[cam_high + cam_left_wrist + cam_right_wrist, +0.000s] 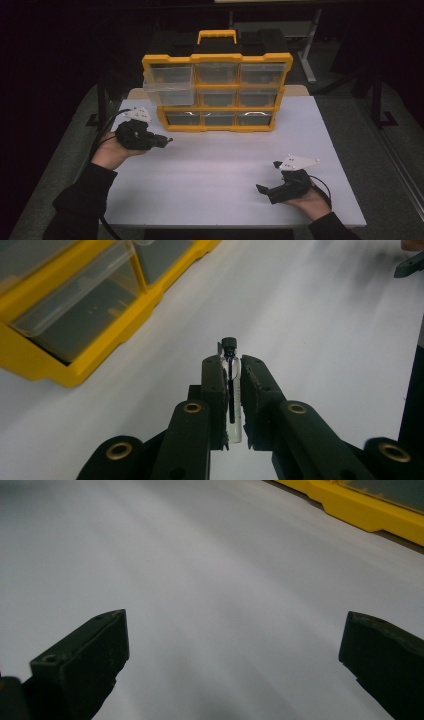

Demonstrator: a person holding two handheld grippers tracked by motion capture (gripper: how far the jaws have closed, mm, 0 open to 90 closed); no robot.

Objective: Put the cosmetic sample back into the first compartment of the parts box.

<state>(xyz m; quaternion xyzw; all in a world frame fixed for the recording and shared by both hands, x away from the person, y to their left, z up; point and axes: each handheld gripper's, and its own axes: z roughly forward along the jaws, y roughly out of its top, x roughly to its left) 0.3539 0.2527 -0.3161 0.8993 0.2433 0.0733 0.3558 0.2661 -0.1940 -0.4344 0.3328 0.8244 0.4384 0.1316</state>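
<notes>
My left gripper [231, 364] is shut on a small clear vial [233, 405] with a black cap, held lengthwise between the pads above the white table [215, 165]. In the high view the left gripper [167, 141] hovers at the table's left side, just in front of the yellow drawer organizer [217, 92]. One clear drawer [169, 86] at the organizer's upper left is pulled out. My right gripper [267, 176] rests low at the front right with its jaws wide apart and nothing between them; its view looks across bare table toward the right gripper [235, 640] jaws.
The organizer stands upright at the back of the table, with a yellow handle [216, 36] on top and several clear drawers. A corner of its yellow frame [360, 510] lies ahead of the right gripper. Dark floor surrounds the table.
</notes>
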